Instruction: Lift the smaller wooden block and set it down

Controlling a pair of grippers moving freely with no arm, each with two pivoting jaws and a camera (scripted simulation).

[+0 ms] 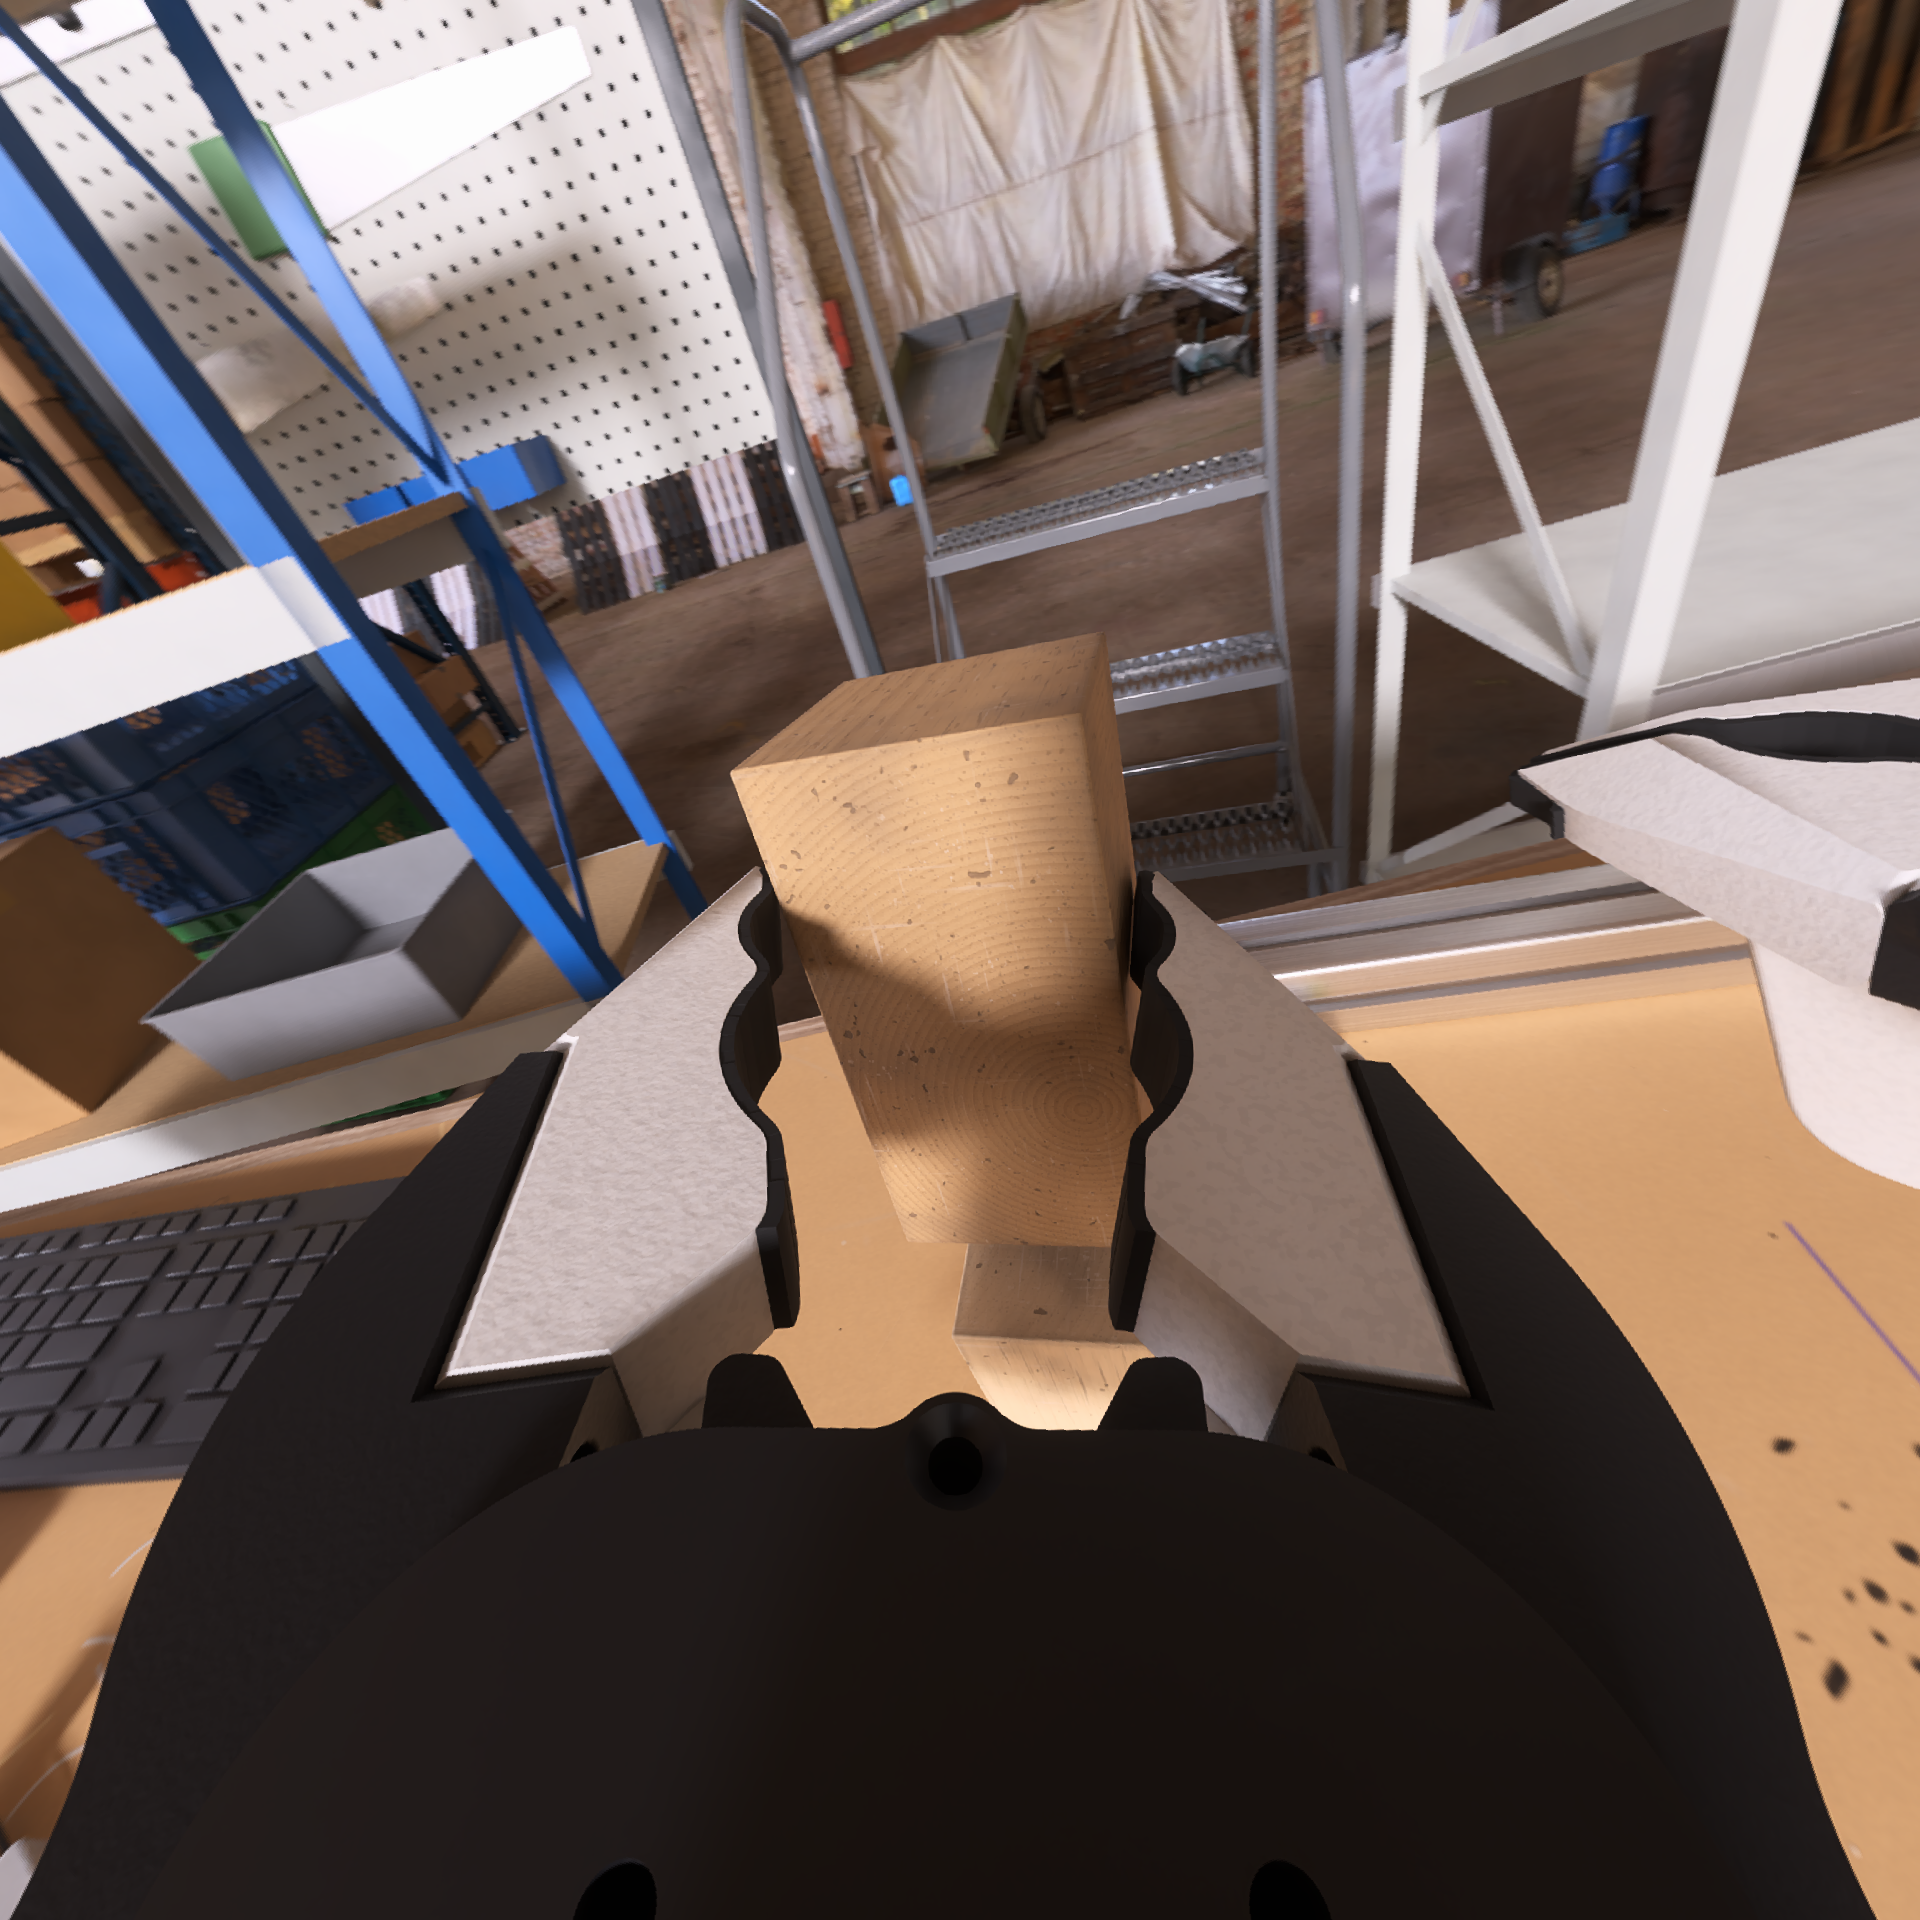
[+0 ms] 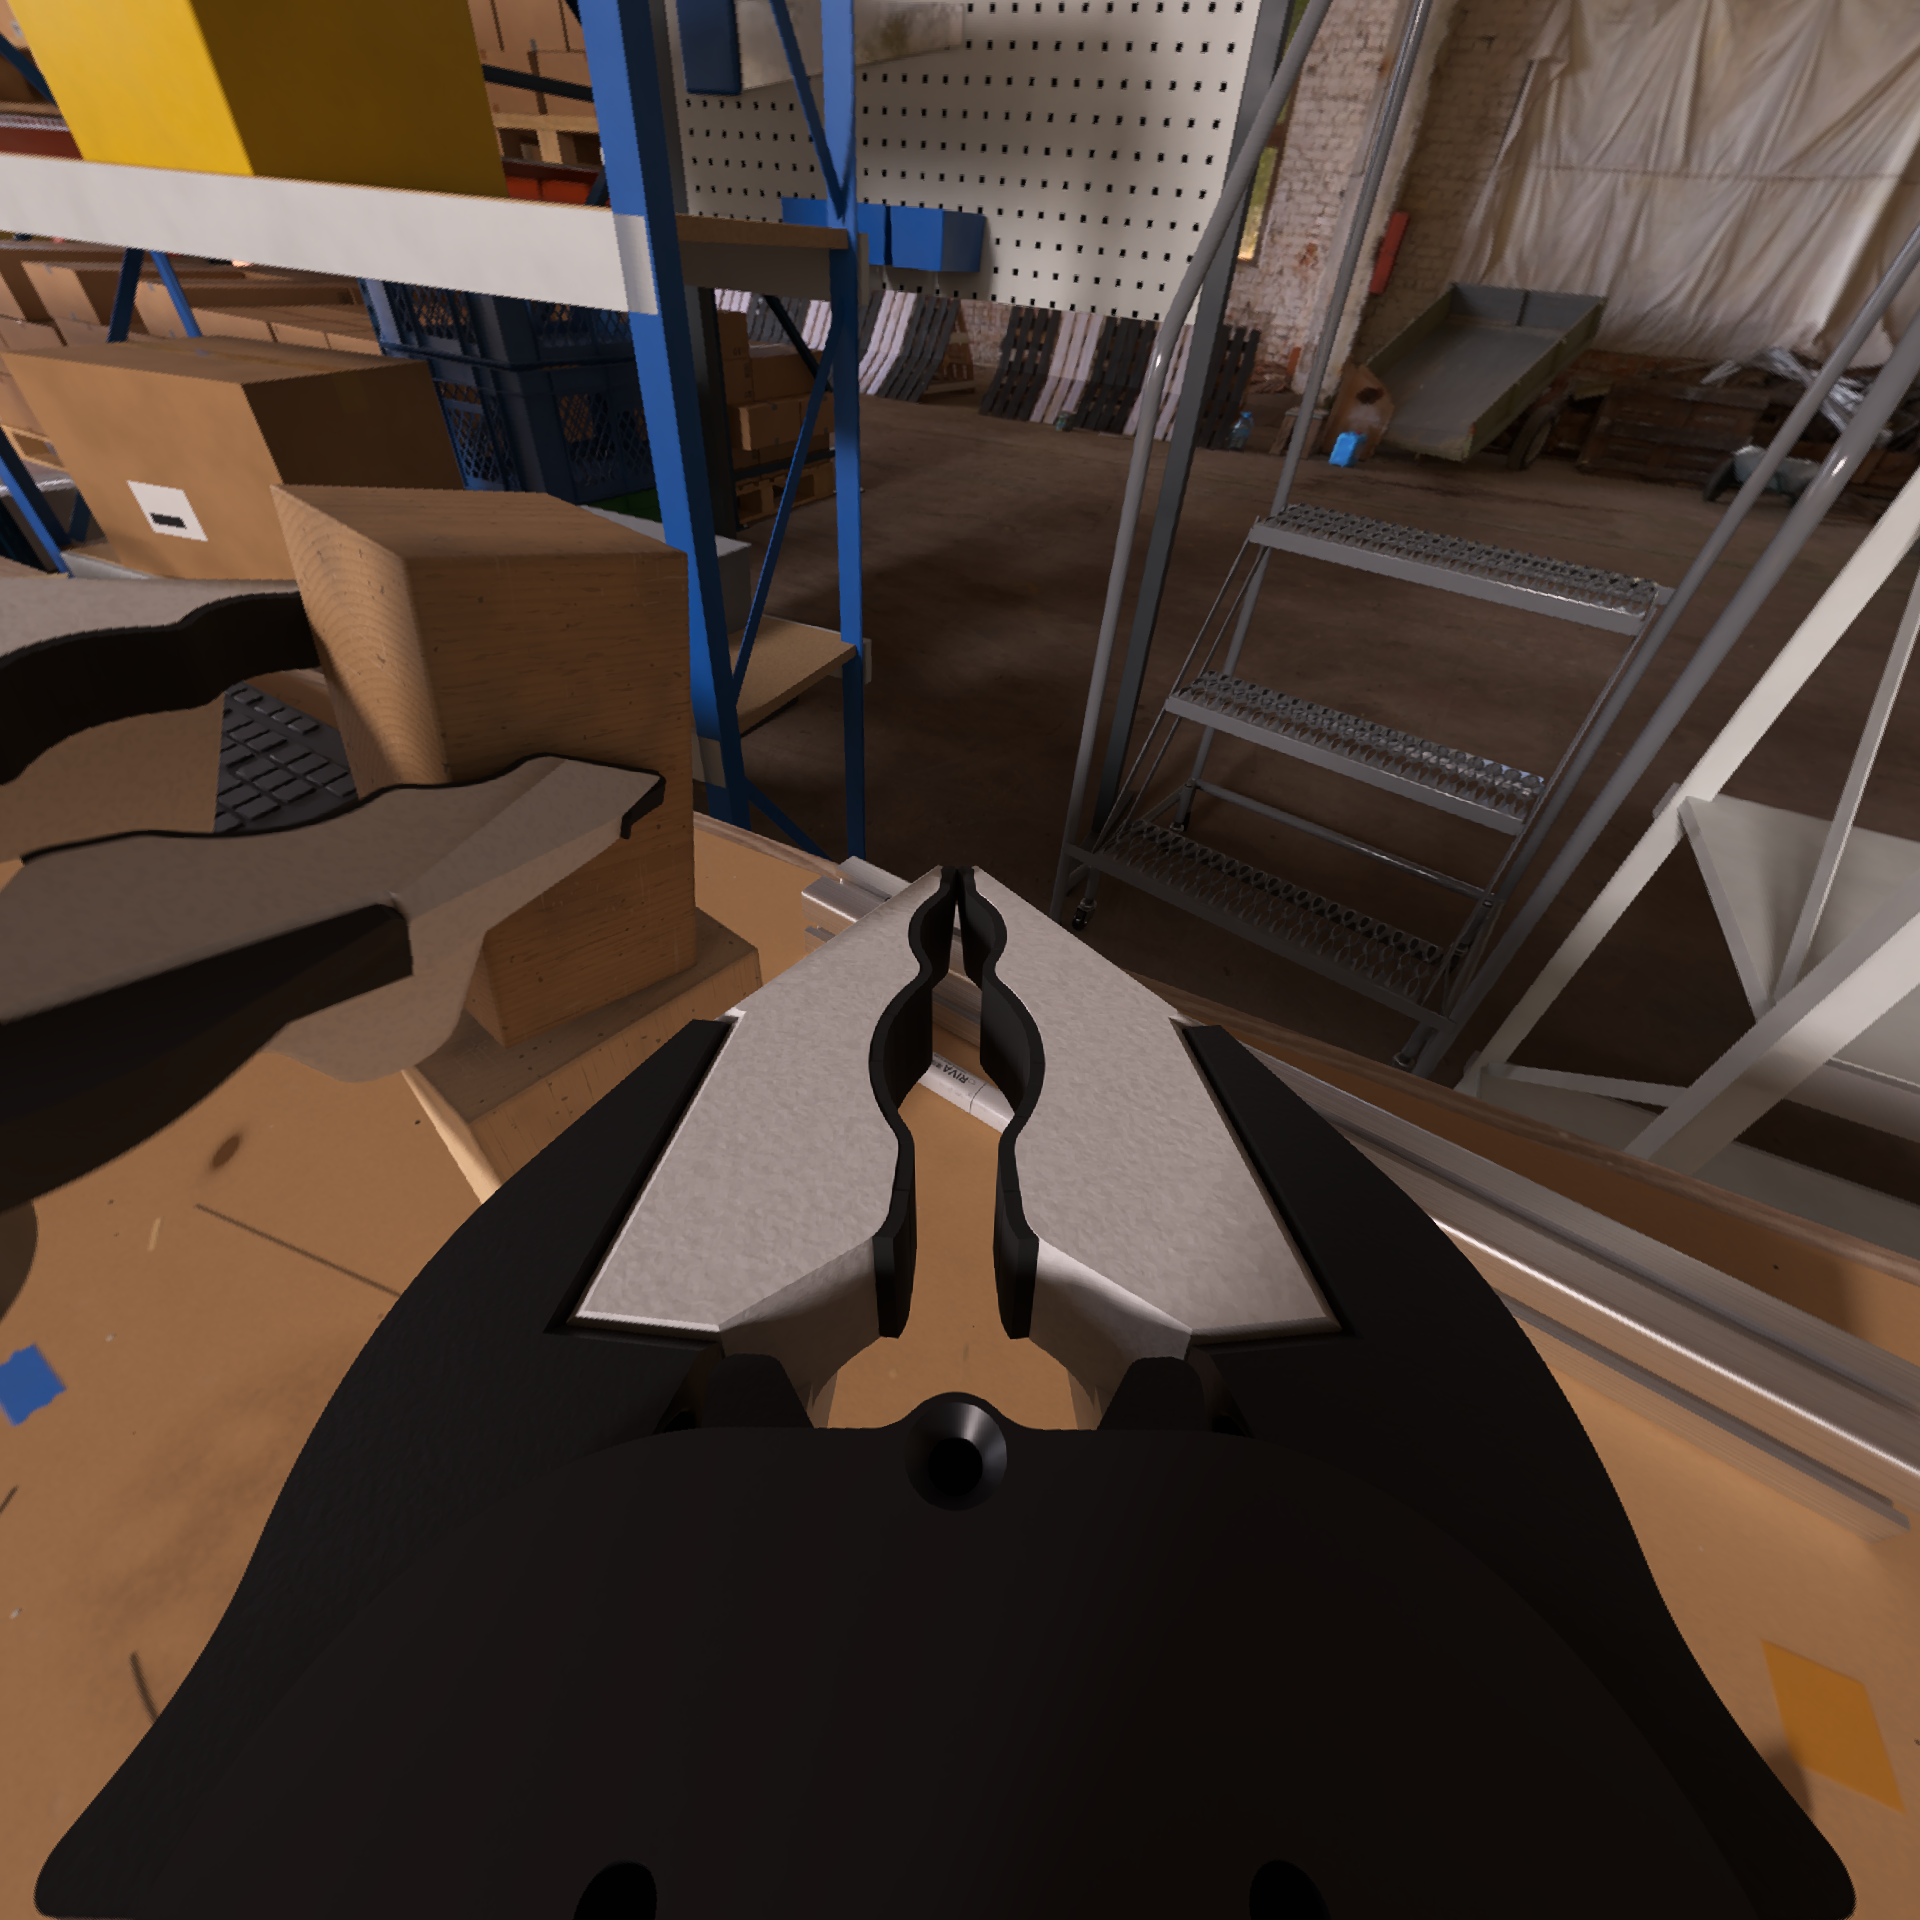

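Two grippers over tabletop. Left gripper clamped on smaller wooden block, held clear of surface near far edge, above a larger block. Right gripper empty, jaws pinched together, near far-right edge. Keyboard at left edge.

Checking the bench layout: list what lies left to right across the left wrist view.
Black keyboard → open grey bin → light wooden block in the left gripper → white right gripper.

At frame centre, the right gripper has its jaws nearly closed above the tabletop; the left gripper clasps the wooden block at left.
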